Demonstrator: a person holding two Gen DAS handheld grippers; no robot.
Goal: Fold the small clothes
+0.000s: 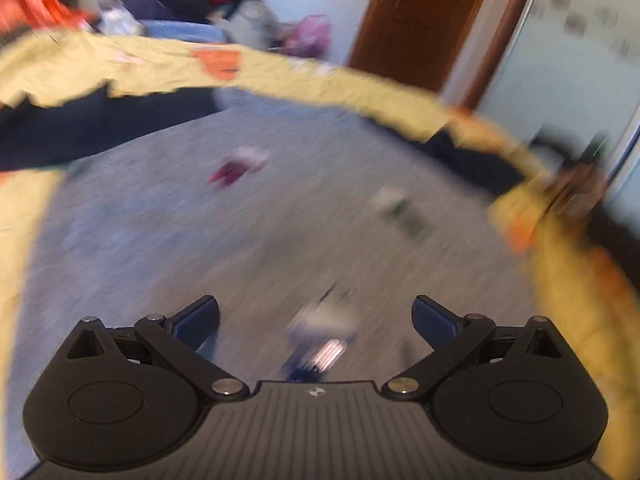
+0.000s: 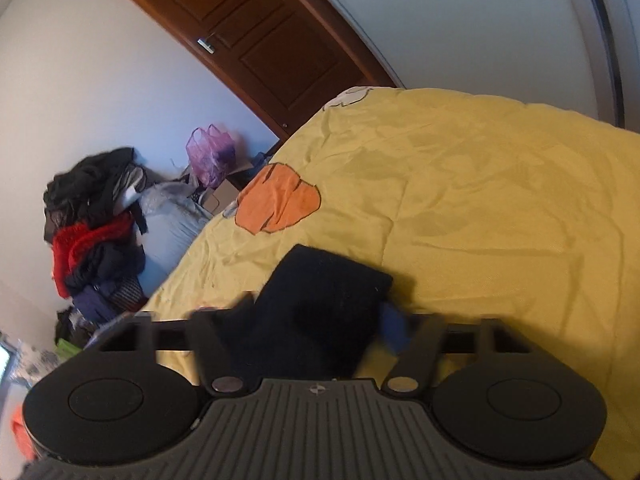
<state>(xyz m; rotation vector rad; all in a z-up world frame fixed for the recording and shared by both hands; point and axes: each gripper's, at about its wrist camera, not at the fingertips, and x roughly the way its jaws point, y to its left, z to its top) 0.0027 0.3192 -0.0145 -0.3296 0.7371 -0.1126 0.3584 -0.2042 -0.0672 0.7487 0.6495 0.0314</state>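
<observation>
Grey garment (image 1: 280,220), seen through motion blur, is lying spread flat across the yellow bed cover (image 1: 140,68), bearing small printed motifs. Dark navy garment (image 2: 320,312), soft and thick, is sitting bunched between the right gripper (image 2: 320,340) fingers, standing above the cover.

Left gripper (image 1: 316,320): jaws wide apart, nothing between the blue pads (image 1: 198,322). Frame heavily motion-blurred. Below: grey cloth (image 1: 248,232) with small printed motifs, spread over a yellow sheet (image 1: 160,68). Dark garment (image 1: 96,128) overlaps the cloth's far-left edge. At right, possibly the other gripper (image 1: 576,188), too smeared to confirm. Brown door (image 1: 420,20) beyond.
</observation>
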